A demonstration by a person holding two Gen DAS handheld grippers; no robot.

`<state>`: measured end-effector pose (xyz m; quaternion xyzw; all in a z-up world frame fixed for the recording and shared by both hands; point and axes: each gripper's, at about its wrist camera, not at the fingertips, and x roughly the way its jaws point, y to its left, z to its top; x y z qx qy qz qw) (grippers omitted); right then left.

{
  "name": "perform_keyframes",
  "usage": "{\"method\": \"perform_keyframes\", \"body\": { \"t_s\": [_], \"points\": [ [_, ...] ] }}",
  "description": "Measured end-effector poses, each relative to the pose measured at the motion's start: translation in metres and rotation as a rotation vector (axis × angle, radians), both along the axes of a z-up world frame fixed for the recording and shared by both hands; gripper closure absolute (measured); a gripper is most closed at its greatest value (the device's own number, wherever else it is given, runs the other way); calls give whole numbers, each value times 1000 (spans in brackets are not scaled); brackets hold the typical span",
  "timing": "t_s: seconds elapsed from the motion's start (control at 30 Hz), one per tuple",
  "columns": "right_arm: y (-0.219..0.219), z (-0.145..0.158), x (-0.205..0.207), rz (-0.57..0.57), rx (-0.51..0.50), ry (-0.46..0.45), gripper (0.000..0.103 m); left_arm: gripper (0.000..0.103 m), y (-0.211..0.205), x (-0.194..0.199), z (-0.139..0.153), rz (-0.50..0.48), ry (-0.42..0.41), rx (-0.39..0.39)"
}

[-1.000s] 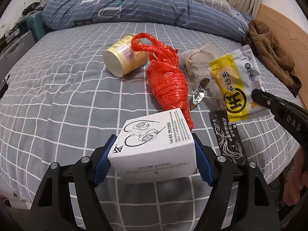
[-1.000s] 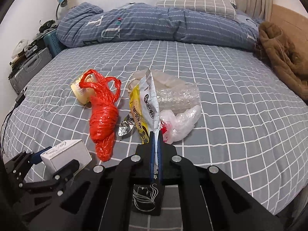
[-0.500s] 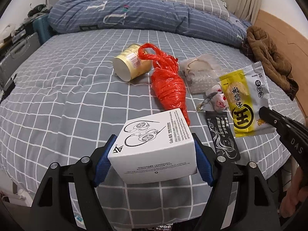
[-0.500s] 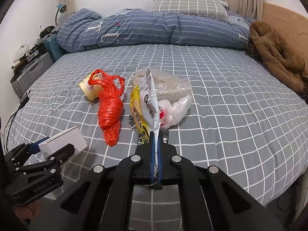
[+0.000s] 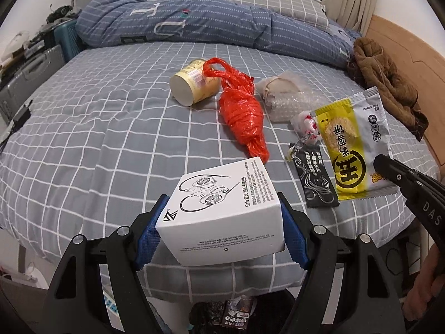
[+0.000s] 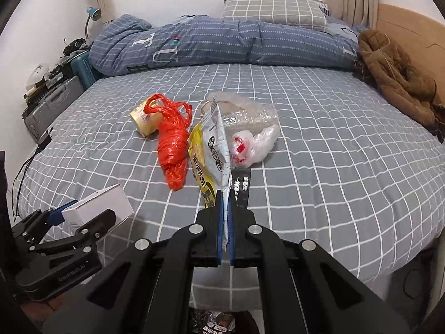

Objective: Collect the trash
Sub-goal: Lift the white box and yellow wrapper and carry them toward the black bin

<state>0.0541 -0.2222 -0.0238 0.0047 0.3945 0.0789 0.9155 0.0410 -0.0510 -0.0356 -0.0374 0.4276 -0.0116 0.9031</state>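
My left gripper [image 5: 221,203] is shut on a white earphone box [image 5: 222,189], its blue pads pressing both sides, held over the bed's near edge. To its right, my right gripper [image 5: 381,164] is shut on a yellow-and-silver snack packet [image 5: 350,150]; in the right wrist view the packet [image 6: 208,150] stands up from the closed jaws [image 6: 225,194]. On the bed lie a red plastic bag [image 5: 244,114], a tipped yellow cup [image 5: 192,86], bubble wrap [image 5: 289,94], a crumpled white bag [image 5: 304,125] and a black sachet [image 5: 314,178].
The grey checked bed [image 5: 97,139] carries a rolled blue duvet [image 5: 194,25], a pillow [image 5: 278,0] and a brown coat [image 5: 386,83] by the wooden headboard. A grey suitcase [image 6: 50,108] stands left. A dark bin holding wrappers [image 5: 230,317] shows below the bed's edge.
Both grippers have drawn back from the bed with the box and the packet still held. The bed's near edge and the bin beneath have come into view.
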Motion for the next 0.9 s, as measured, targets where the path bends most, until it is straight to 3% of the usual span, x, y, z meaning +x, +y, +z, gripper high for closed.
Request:
{"method": "perform_keyframes", "body": {
  "t_s": [0.9],
  "points": [
    [-5,-1,-65,5,-2,-5,100,30,3,-71,-1,12,3,3]
  ]
}}
